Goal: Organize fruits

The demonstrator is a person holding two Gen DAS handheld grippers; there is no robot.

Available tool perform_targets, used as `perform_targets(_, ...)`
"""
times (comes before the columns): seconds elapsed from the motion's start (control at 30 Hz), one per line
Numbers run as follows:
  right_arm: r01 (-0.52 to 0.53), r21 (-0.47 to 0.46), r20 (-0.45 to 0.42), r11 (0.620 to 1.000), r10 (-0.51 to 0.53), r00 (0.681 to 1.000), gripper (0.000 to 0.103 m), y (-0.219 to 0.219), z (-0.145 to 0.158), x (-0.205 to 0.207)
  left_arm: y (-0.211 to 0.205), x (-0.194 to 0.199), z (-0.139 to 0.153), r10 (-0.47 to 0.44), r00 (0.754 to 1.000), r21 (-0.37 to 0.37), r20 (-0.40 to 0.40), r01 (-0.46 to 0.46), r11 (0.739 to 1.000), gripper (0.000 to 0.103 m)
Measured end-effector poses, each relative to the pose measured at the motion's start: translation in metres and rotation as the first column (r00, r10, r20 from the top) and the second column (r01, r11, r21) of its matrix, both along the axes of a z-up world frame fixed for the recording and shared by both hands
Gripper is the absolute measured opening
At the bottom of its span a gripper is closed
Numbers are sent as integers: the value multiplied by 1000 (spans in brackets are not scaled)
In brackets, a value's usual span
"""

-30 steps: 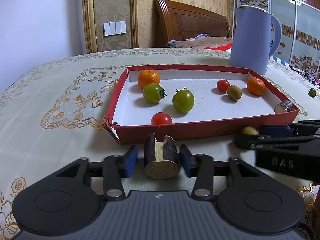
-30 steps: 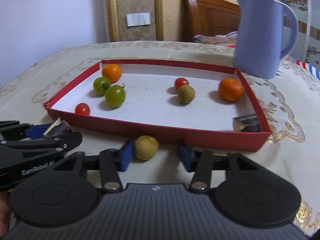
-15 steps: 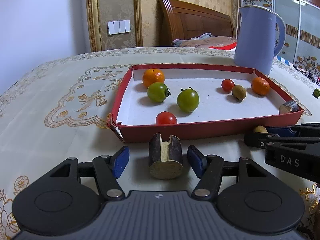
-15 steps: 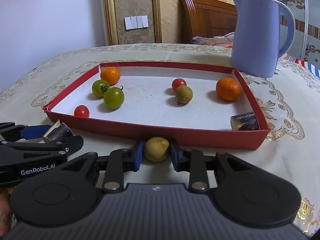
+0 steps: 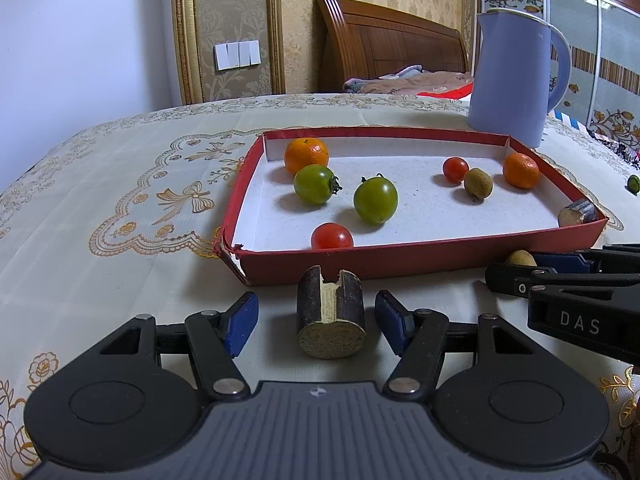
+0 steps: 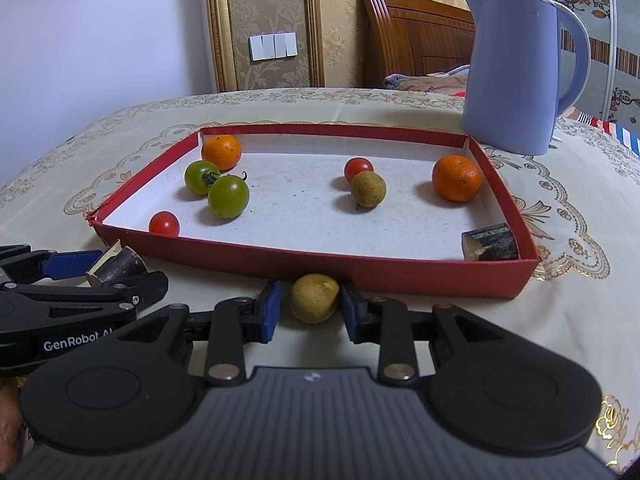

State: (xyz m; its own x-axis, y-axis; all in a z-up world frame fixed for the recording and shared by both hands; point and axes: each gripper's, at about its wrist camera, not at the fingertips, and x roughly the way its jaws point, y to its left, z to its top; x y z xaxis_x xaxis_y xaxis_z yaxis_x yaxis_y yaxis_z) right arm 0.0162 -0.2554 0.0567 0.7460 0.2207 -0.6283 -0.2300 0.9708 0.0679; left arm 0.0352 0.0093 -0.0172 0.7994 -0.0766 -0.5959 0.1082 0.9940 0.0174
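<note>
In the left wrist view the short dark-barked cane stub with a pale cut face point(image 5: 331, 318) stands on end at lower centre on the cream embroidered desk point(image 5: 120, 208), between the blue pads of the left tongs point(image 5: 316, 322), with a clear gap on each side; the tongs stand about half open and hold nothing. Its long axis runs upright, its notched top toward the red cardboard tray with a white floor point(image 5: 420, 258), which lies just beyond it up the frame. In the right wrist view the small yellow-brown round fruit point(image 6: 315, 298) sits at lower centre, clamped between both pads of the right tongs point(image 6: 308, 306), just short of the tray's near wall, so lifting it over that wall is, by my judgement, the move to come, and the right hand is the nearer to it. Against the earlier frames, the left tongs have let go of the stub and spread apart, while the right tongs, then wide around the fruit, have just been closing and now press on it.
</note>
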Motion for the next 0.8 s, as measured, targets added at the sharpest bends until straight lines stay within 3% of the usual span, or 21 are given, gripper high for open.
perform_targets(0.4, 0, -1, 0, 1000, 0, 1000, 30, 0, 0, 0, 0, 0, 0, 0, 1000, 3, -1, 0, 1000, 65)
perform_targets(0.53, -8, -7, 0, 1000, 8, 1000, 34, 1, 0, 0, 0, 0, -1, 5, 1000, 12, -2, -5, 1000, 73)
perform_targets(0.8, -1, 7, -2, 1000, 1, 1000, 35, 0, 1, 1, -1, 1, -1, 5, 1000, 12, -1, -5, 1000, 73)
